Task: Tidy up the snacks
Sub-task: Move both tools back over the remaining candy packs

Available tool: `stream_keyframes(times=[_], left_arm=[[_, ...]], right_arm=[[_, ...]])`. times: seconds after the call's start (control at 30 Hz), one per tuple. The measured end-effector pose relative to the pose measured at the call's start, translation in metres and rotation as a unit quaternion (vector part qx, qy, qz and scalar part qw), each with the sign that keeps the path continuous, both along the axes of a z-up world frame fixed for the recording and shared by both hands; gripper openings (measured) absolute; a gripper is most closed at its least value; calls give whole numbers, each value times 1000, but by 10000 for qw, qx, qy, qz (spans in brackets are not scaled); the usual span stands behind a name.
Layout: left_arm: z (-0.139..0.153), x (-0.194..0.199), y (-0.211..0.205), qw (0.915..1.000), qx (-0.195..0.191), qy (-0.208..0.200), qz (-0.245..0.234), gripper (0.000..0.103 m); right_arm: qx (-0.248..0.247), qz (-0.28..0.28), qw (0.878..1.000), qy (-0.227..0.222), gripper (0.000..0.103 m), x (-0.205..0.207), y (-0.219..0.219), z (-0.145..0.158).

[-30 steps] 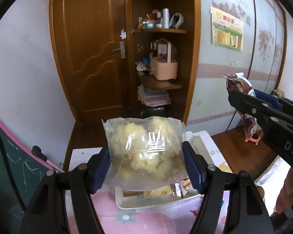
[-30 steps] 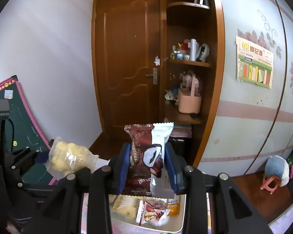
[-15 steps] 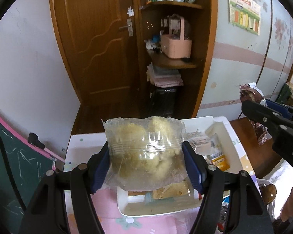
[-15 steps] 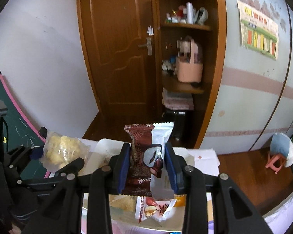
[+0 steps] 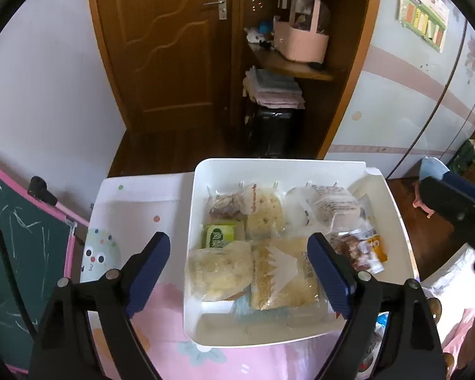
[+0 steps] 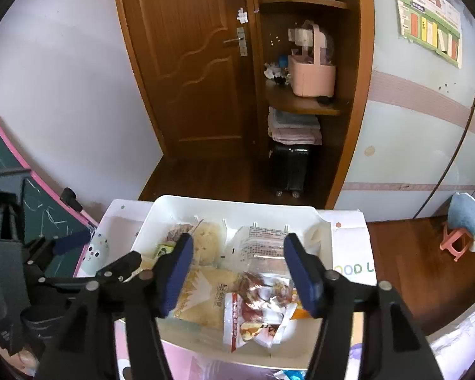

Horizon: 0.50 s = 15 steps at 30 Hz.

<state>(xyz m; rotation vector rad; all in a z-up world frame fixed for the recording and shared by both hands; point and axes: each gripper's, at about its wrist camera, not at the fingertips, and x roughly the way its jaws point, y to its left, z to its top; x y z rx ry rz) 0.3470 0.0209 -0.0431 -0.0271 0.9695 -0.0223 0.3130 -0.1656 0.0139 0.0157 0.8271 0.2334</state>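
Observation:
A white bin (image 5: pixel 348 166) (image 6: pixel 237 205) on the table holds several snack packs. The clear bag of yellow puffs (image 5: pixel 220 270) lies in its front left part, next to a yellow cake pack (image 5: pixel 285 272). A red-and-white wrapper (image 6: pixel 256 310) lies at the bin's front right. My left gripper (image 5: pixel 239 272) is open and empty above the bin's front left. My right gripper (image 6: pixel 239 274) is open and empty above the bin's front; it also shows at the right edge of the left wrist view (image 5: pixel 452 205).
The table (image 5: pixel 136 196) has a pink patterned cover and ends just behind the bin. A green chalkboard with a pink frame (image 5: pixel 22 231) leans at the left. A wooden door (image 5: pixel 164 47) and shelf unit (image 5: pixel 288 66) stand behind. A small stool (image 6: pixel 462 231) is on the floor right.
Both grippers tilted down over the bin and opened. The bag of puffs left my left gripper and the red-and-white wrapper left my right gripper; both now lie in the bin.

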Motion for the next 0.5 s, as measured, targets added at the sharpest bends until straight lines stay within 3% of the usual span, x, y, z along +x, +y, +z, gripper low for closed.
stream_keyframes(times=[0.5], left_arm=[[21, -33, -8, 9997, 68, -209, -140, 88]], right_arm=[[-113, -91, 9999, -42, 63, -23, -16, 5]])
